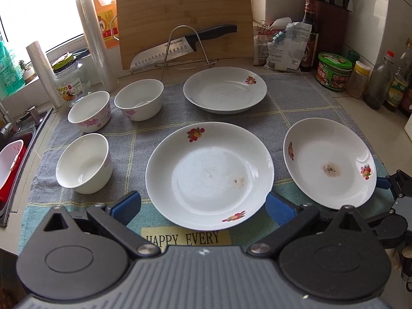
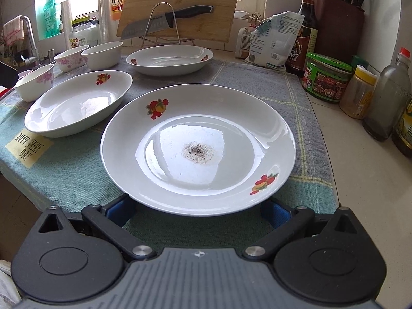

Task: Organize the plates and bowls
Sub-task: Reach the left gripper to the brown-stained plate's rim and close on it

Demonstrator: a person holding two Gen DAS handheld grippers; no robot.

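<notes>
While both tools sit low at the near edge of the cloth, each one faces a plate. The left hand-held gripper [image 1: 203,207] has its blue fingers spread wide, one on either side of the near rim of the middle plate [image 1: 209,175], closed on nothing; whether a pad touches the rim I cannot tell. Just to its right lies the speckled plate [image 1: 329,162], and the right hand-held gripper [image 2: 198,209] is likewise spread wide around that plate's near rim, apparently lined up for a lift. Farther ahead rests a third plate [image 1: 225,90]. Ahead and to the left of the left tool stand three bowls [image 1: 85,163], apart from one another. Everything lies flat and single on the grey cloth [image 1: 316,103] over the table, so stacking has not yet begun. A knife [image 1: 180,45] leans on a wire rack beyond, against a cutting board.
</notes>
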